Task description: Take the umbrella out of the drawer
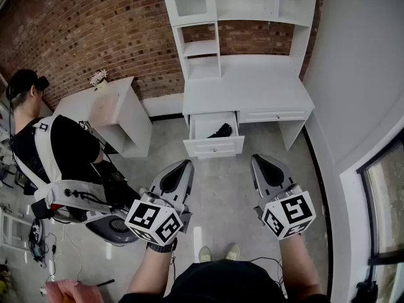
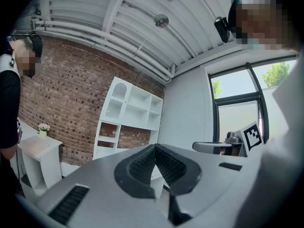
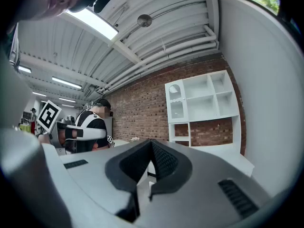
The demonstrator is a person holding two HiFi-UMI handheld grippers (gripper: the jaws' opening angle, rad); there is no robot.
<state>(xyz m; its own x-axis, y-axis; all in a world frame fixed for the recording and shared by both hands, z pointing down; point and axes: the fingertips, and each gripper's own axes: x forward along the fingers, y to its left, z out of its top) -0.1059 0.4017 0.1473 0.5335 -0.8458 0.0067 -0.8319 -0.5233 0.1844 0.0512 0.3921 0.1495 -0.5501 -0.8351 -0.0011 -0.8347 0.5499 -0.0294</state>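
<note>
Lying in the open drawer [image 1: 213, 145] at upper centre of the head view, the dark folded umbrella [image 1: 221, 131] is seen well apart from the left hand-held gripper [image 1: 182, 166] and right hand-held gripper [image 1: 259, 161]. It is judged light and soft over a stiff shaft, best pinched mid-body. In the left gripper view, the jaws are shown pressed together, empty. The same is shown in the right gripper view, and the umbrella is made out in neither.

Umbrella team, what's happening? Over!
Left gripper and right gripper shut, empty. Umbrella in open drawer, untouched. Person off left, path free.
</note>
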